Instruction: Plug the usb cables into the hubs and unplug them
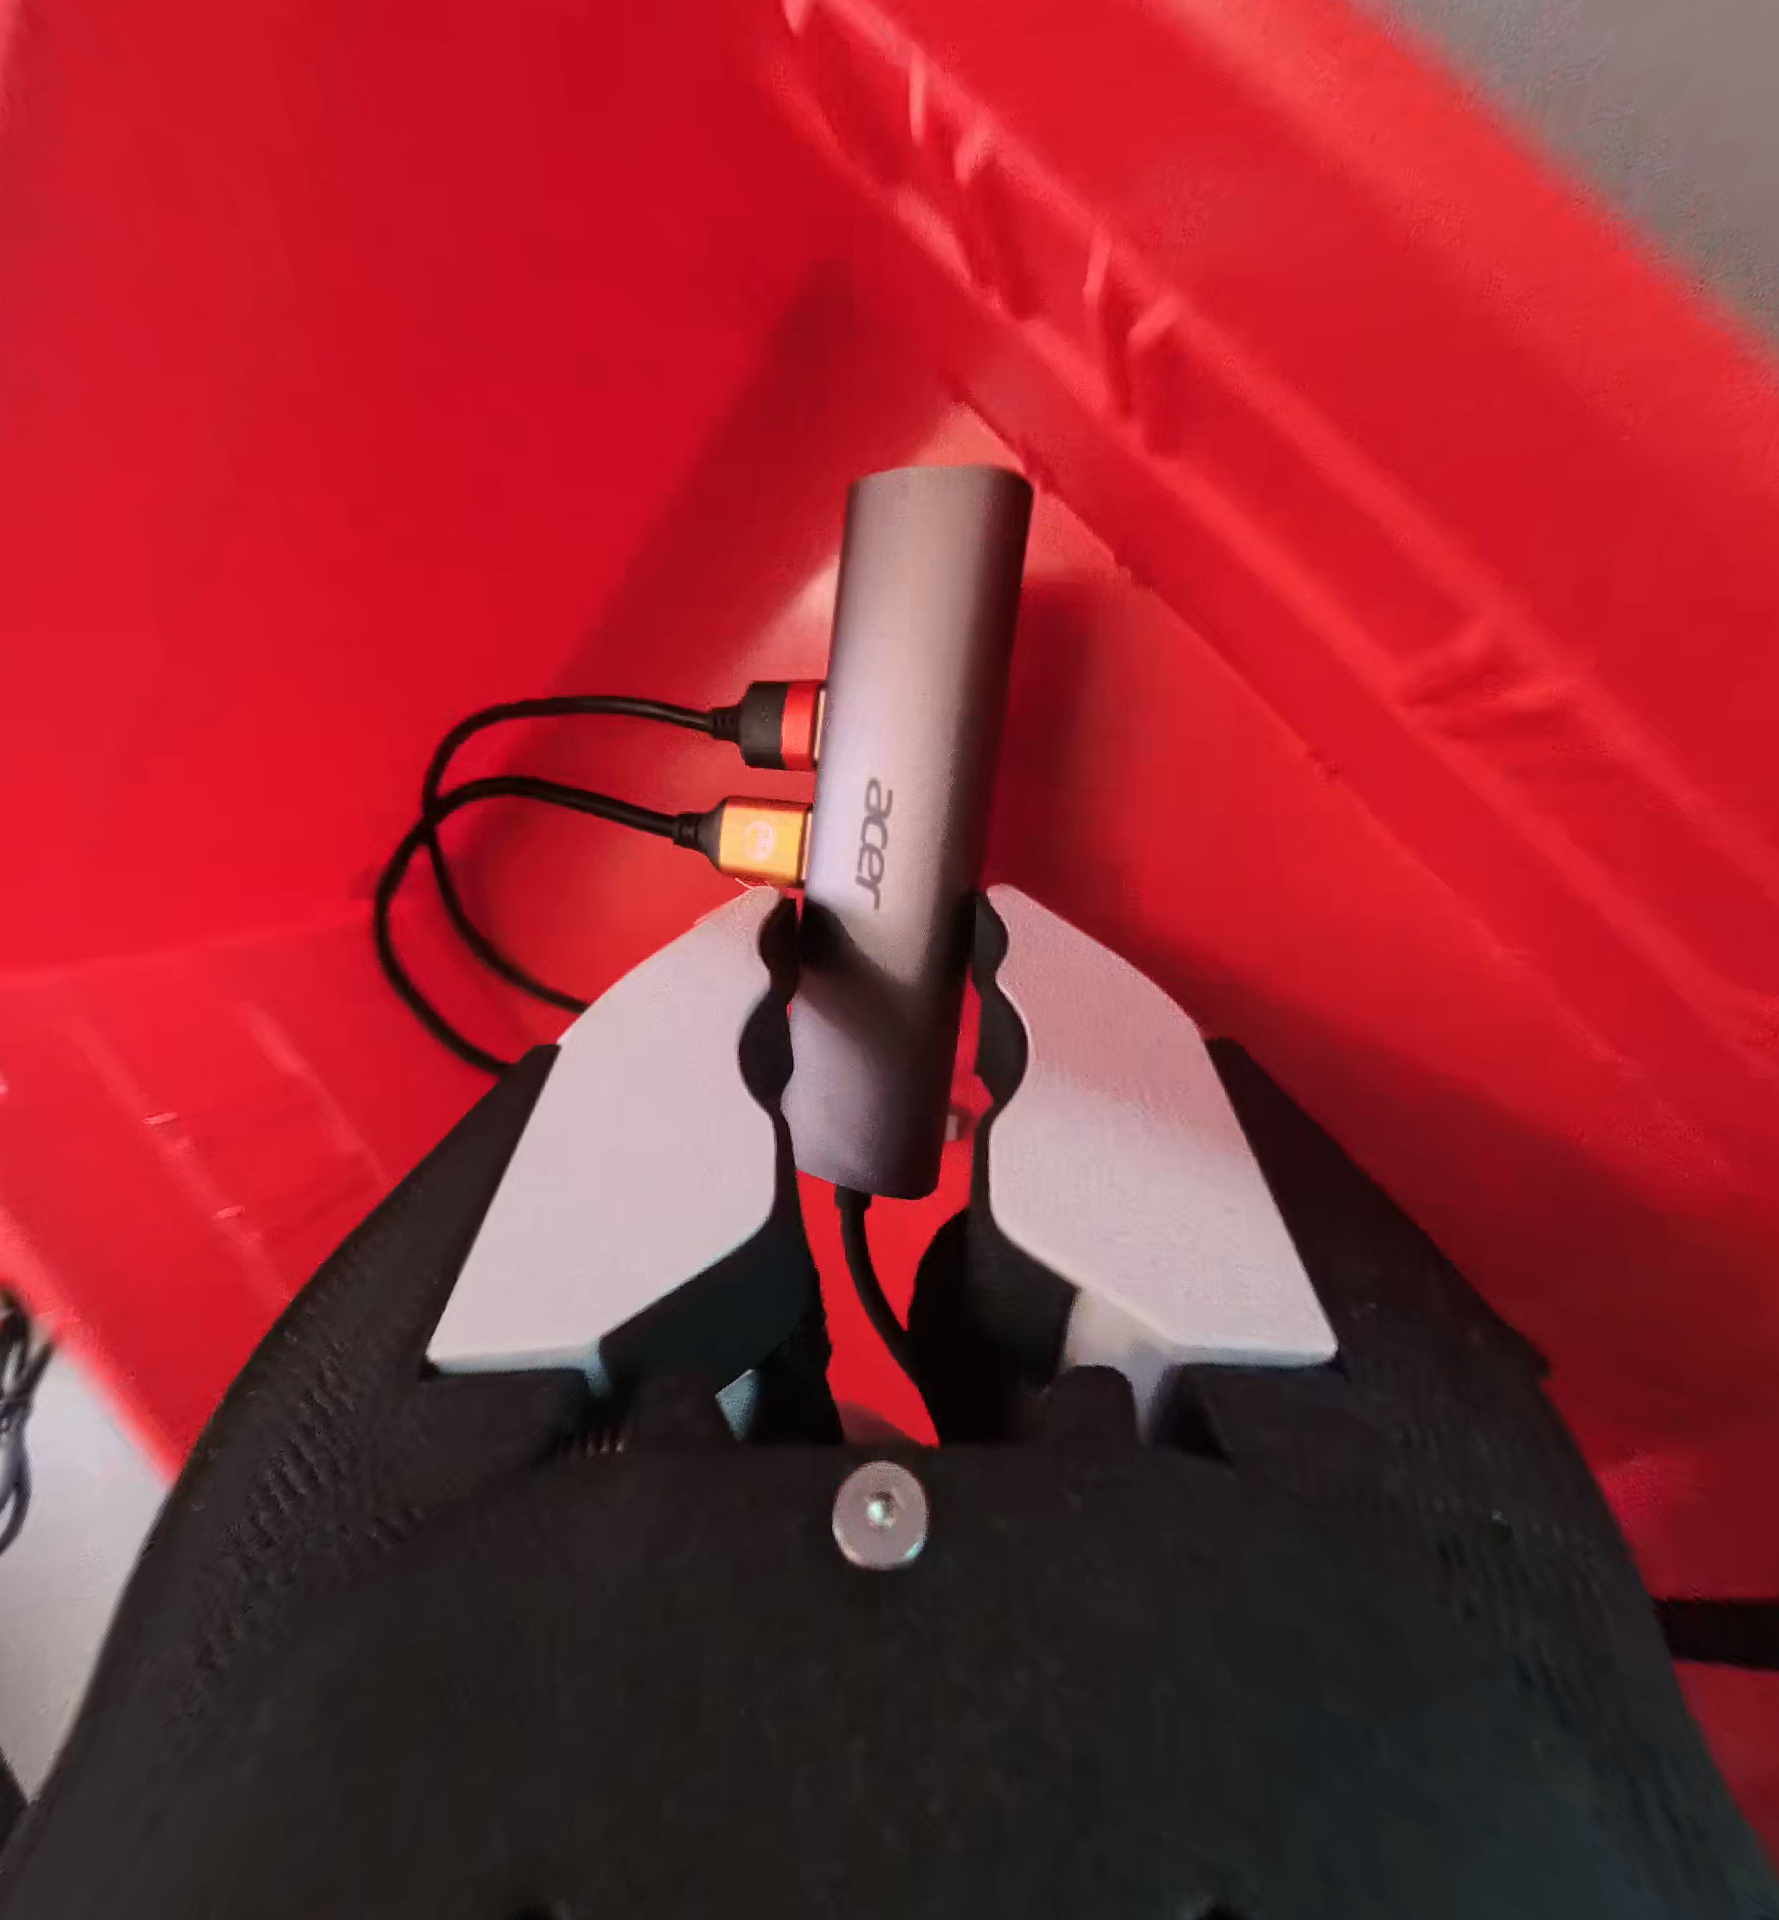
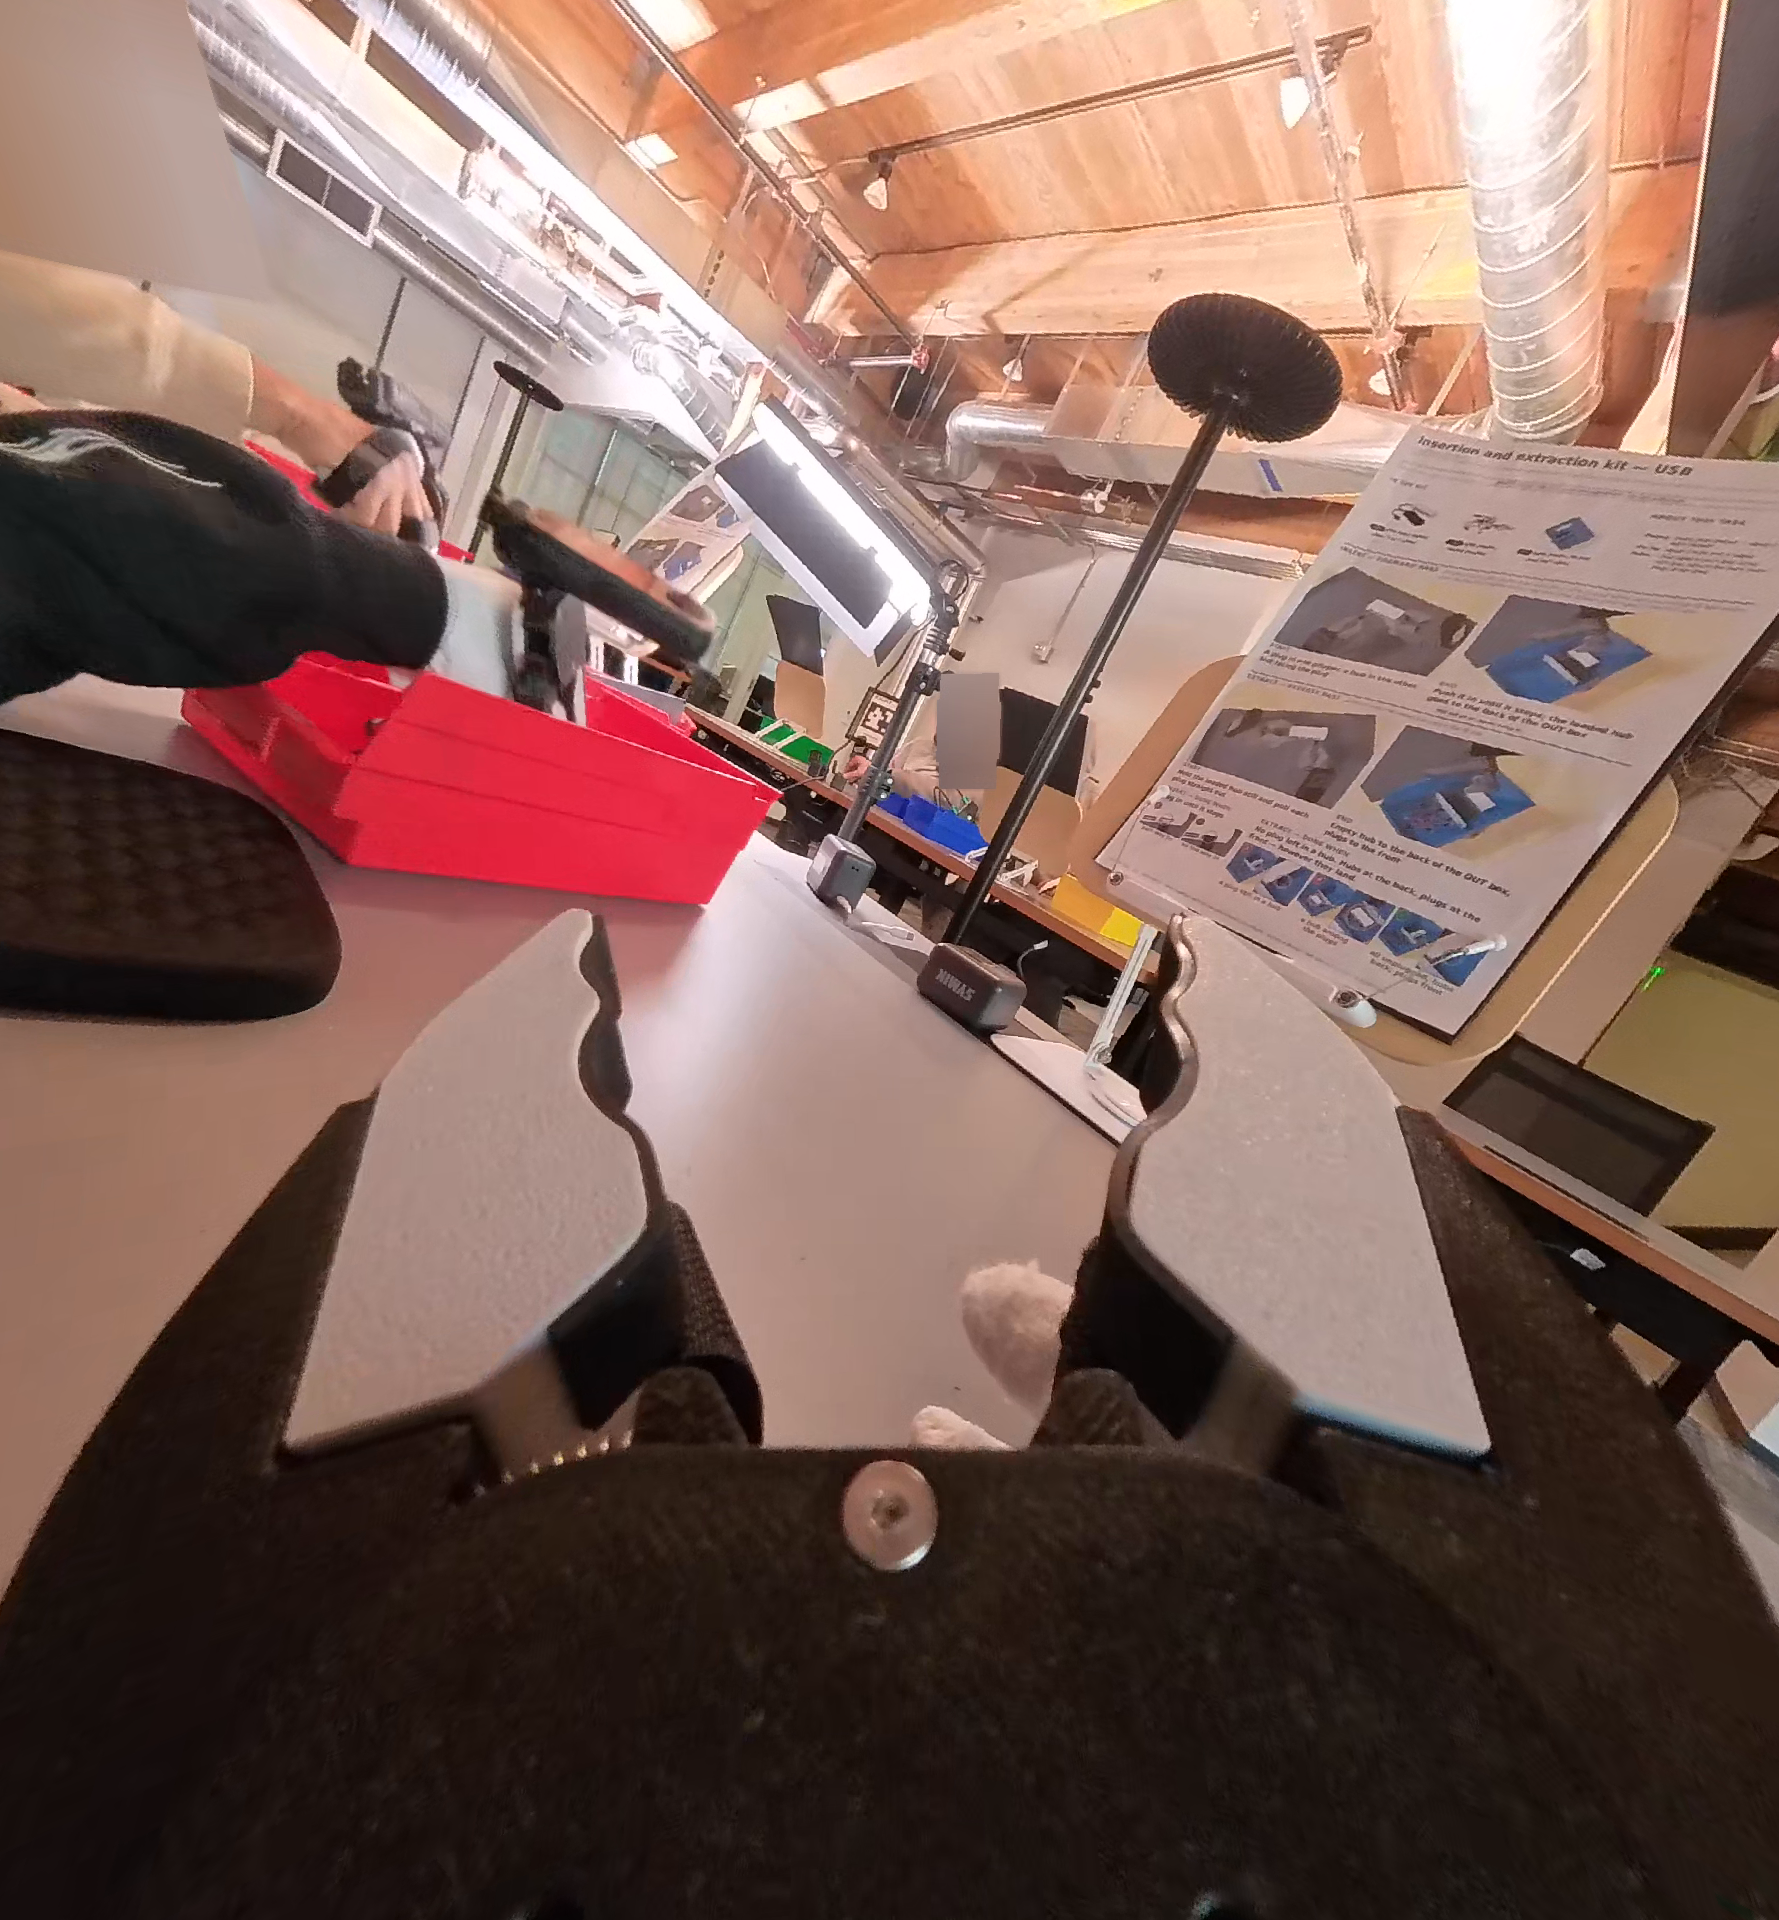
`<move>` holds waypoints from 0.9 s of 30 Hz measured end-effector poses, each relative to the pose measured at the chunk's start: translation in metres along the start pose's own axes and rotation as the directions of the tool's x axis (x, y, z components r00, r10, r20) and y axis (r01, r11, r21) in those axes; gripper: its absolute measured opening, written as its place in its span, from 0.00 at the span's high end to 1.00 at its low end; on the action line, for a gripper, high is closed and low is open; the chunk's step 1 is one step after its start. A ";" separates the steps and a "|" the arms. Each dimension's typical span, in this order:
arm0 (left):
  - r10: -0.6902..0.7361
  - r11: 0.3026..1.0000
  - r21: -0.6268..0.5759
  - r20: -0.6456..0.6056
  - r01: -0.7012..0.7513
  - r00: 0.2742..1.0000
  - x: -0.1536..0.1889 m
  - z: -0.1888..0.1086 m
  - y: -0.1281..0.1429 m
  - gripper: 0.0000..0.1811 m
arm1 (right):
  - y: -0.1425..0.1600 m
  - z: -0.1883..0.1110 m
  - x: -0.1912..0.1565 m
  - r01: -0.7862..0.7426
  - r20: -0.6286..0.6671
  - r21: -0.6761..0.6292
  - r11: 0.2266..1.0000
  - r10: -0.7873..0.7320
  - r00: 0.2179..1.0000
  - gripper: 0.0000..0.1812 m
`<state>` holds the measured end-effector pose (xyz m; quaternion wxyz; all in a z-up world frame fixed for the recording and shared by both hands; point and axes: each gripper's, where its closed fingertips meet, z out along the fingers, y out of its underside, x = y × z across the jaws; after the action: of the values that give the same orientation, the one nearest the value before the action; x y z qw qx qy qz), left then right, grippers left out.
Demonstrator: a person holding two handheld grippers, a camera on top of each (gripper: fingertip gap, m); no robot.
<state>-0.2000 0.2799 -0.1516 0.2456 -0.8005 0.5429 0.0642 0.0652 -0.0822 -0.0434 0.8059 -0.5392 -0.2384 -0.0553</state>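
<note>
A: What did the left tool [image 1: 880, 935] hold?
B: It clamped the grey hub [image 1: 906, 831] near its cabled end, long axis pointing away from the tool. Two plugs [image 1: 765, 779] entered its left side, red bin [image 1: 345, 416] walls close around.
A: And the right tool [image 2: 885, 997]?
B: It gaped empty over bare counter [image 2: 137, 1195], the bin well off to its left.

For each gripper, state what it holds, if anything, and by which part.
The left gripper grips the grey USB hub by its lower end, below its two plugged connectors. The right gripper is open and holds nothing.
</note>
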 end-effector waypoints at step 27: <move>0.495 0.056 0.904 -0.393 0.423 0.775 0.196 -0.347 -0.108 0.83 | 0.000 0.000 -0.003 0.016 0.014 -0.003 1.000 -0.016 1.000 0.48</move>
<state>-0.0809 -0.0138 0.1128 0.5246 -0.3542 0.4987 -0.5921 0.0622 -0.0825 -0.0449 0.8030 -0.5387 -0.2481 -0.0585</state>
